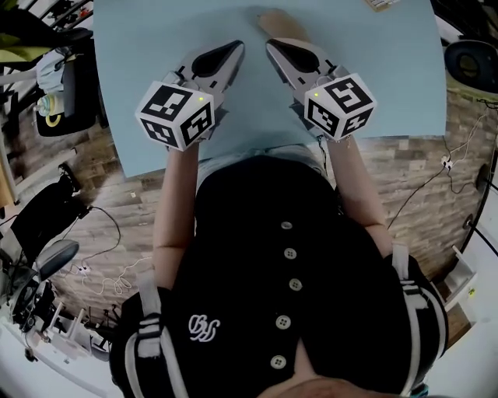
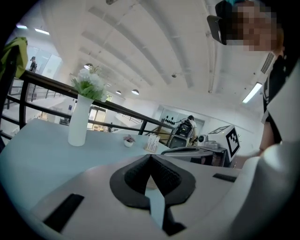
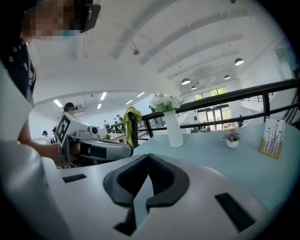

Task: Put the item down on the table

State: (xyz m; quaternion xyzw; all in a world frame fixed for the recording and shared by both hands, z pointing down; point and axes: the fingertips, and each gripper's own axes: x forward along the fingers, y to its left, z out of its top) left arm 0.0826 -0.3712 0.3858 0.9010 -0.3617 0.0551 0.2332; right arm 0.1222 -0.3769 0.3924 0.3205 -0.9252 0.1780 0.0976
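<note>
Head view, nearest first: the person's black buttoned top (image 1: 289, 280) fills the lower frame, with both forearms reaching forward over a wood-pattern floor (image 1: 117, 202).

Left gripper (image 1: 233, 51) and right gripper (image 1: 274, 48) are held side by side over the near part of the pale blue table (image 1: 156, 47). Their marker cubes point back toward the body and their tips angle in toward each other, near but apart.

Left gripper view: the black pads meet at the tip, so the jaws are fully together. Nothing is gripped.

Right gripper view: same result. The pads are closed against each other and there is nothing between them.

Tan item (image 1: 278, 22) lies on the table just beyond the tip of the right gripper. It is free of both pairs of jaws. Its shape is not clear, and contact with the gripper tip cannot be judged.

Farther out on the table, in the right gripper view:
- a white vase (image 3: 174, 127) stands upright and holds white flowers
- a small potted plant (image 3: 232, 139) stands well to the right of it
- a card stand (image 3: 273, 138) is just beside the pot

Behind these, a dark railing (image 3: 243, 96) runs along the far edge. A yellow-green garment (image 3: 132, 117) hangs over something dark near the vase. Ceiling lights and distant people show beyond.
</note>
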